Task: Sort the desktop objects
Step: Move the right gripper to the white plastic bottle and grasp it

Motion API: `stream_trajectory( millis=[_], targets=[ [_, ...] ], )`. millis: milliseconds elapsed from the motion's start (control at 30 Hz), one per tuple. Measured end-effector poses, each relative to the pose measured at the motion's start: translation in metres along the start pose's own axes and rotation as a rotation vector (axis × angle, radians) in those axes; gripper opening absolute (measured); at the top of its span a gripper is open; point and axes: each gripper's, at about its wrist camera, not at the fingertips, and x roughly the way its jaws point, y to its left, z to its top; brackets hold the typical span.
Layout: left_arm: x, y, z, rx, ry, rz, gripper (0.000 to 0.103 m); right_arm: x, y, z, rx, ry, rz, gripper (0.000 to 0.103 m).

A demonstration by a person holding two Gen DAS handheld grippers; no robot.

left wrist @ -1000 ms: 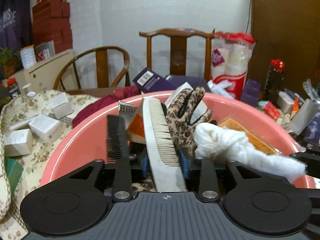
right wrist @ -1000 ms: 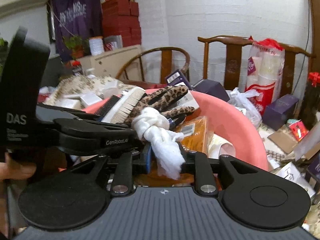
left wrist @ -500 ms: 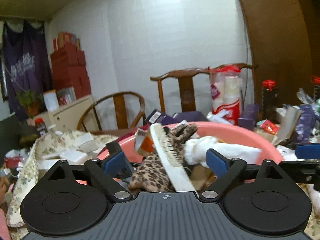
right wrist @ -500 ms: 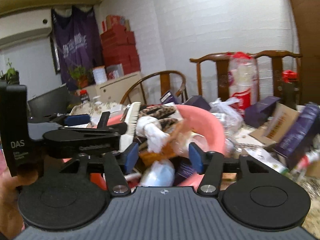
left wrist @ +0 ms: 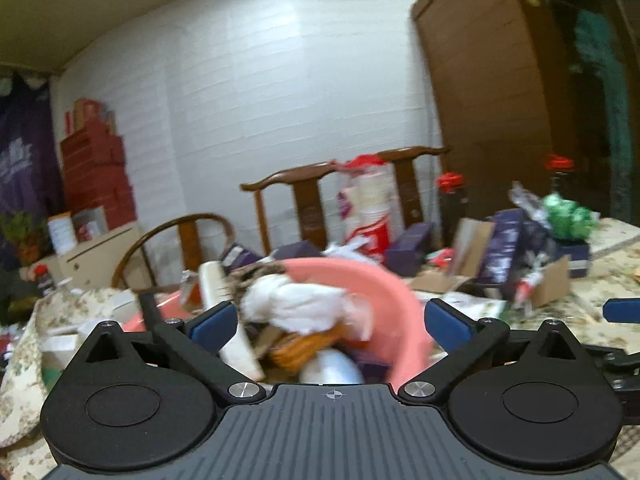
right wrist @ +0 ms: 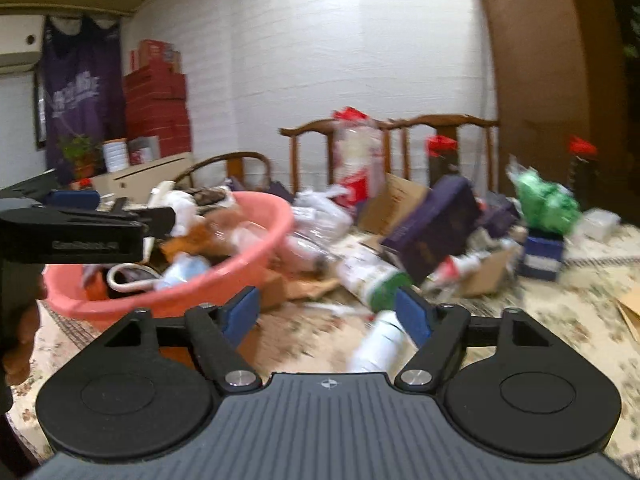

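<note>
A pink basin (left wrist: 384, 284) holds a white knotted cloth (left wrist: 296, 300), a leopard-print glove (left wrist: 256, 272), a white brush (left wrist: 212, 280) and other items. My left gripper (left wrist: 328, 322) sits back from the basin with its jaws opening wide and nothing pressed between the blue pads. In the right wrist view the basin (right wrist: 256, 264) lies to the left, with the left gripper (right wrist: 80, 232) beside it. My right gripper (right wrist: 328, 314) hangs over the tablecloth, its jaws opening and nothing gripped. A white bottle (right wrist: 380, 344) lies just ahead of it.
Clutter covers the table right of the basin: a green-banded white bottle (right wrist: 372, 276), a purple box (right wrist: 436, 220), cardboard (right wrist: 400, 196), a green bag (right wrist: 544, 200) and a blue box (right wrist: 542, 256). Wooden chairs (left wrist: 304, 204) stand behind. Small white boxes (left wrist: 56, 344) lie at left.
The left gripper let go of the white brush and the right let go of the white cloth. Both opened and drew back from the basin. The right one swung right over the table.
</note>
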Motion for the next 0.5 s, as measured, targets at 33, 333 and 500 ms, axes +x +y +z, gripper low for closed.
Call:
stream_trajectory(
  millis=[33, 333, 500],
  targets=[
    [-0.001, -0.007, 0.0, 0.005, -0.002, -0.013, 0.103, -0.003, -0.006, -0.003, 0.015, -0.002, -0.015, 0.084],
    [-0.002, -0.065, -0.004, 0.046, 0.002, -0.129, 0.103, -0.023, -0.038, -0.018, 0.056, -0.016, -0.109, 0.084],
    [0.008, -0.09, -0.011, 0.054, 0.033, -0.184, 0.103, -0.026, -0.043, -0.024, 0.044, -0.015, -0.148, 0.084]
  ],
)
